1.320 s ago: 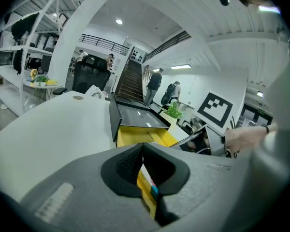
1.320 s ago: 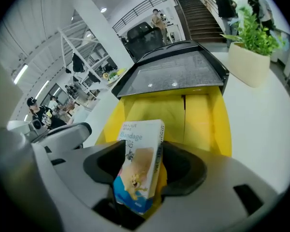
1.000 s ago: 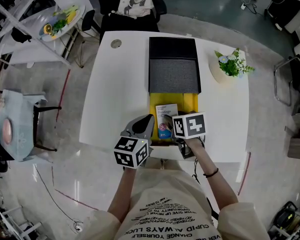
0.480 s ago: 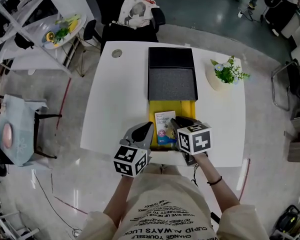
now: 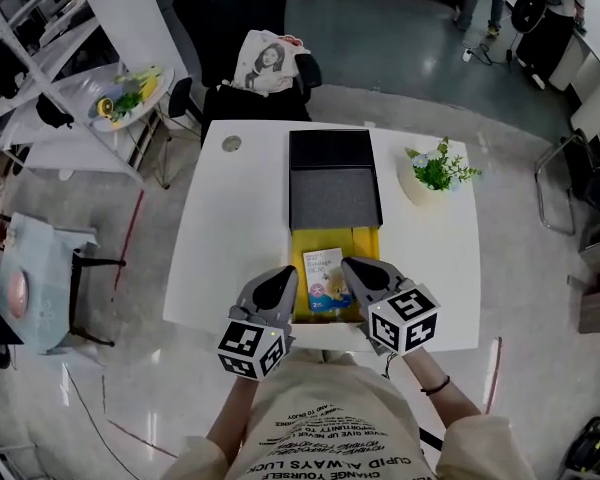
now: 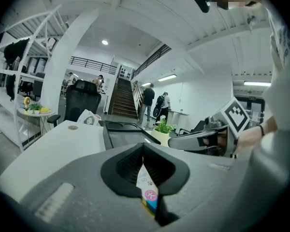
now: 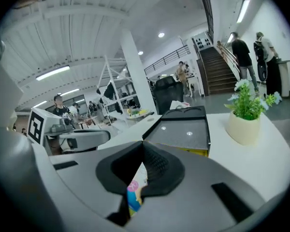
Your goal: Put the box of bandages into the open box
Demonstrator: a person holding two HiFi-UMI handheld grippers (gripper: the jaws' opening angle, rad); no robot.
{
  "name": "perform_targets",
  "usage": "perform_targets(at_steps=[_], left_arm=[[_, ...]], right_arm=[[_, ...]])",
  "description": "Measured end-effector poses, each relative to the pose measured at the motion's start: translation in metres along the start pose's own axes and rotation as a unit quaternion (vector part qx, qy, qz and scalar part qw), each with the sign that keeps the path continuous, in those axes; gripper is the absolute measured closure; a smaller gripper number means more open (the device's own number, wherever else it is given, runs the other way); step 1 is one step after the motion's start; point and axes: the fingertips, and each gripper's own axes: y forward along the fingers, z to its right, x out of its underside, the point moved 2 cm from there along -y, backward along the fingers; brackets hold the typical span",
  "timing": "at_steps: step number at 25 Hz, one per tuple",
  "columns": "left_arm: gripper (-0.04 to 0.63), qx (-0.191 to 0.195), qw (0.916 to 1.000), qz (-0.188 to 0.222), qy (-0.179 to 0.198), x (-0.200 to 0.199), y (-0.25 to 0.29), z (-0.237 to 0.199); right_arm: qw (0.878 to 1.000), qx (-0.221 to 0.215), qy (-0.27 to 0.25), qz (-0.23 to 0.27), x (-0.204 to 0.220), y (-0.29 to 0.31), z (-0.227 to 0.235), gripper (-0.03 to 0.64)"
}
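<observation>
The open box has a yellow inside and stands mid-table, its black lid with grey foam folded back behind it. The bandage box, white and blue, lies flat inside the yellow part. My left gripper hovers at the box's near left corner, shut and empty. At the near right corner hangs my right gripper, also shut and holding nothing. In the left gripper view the shut left gripper shows the bandage box through its notch. The right gripper frames the same bandage box below it.
A potted plant stands at the table's back right, and a small round disc lies at the back left. Behind the table is a black chair with a printed bag. Several people stand in the distance.
Both grippers have drawn back toward the table's near edge. The right gripper has come away from the bandage box, which stays lying in the yellow box.
</observation>
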Motion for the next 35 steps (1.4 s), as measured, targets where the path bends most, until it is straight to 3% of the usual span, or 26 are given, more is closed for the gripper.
perform_targets(at_steps=[9,20,35], left_arm=[[0.572,-0.014,0.9988,0.039,0.027,-0.031,-0.015,-0.004],[0.572,-0.052,0.9944,0.078,0.049,-0.058,-0.026,-0.017],[0.572,-0.089,0.9899,0.093,0.06,-0.063,-0.037,-0.026]], right_arm=[[0.994,-0.003,-0.014,0.106,-0.038,-0.031,-0.003,0.612],[0.979,0.041,-0.04,0.195,-0.078,-0.059,0.013,0.612],[0.976,0.069,-0.047,0.201,-0.084,-0.069,0.024,0.614]])
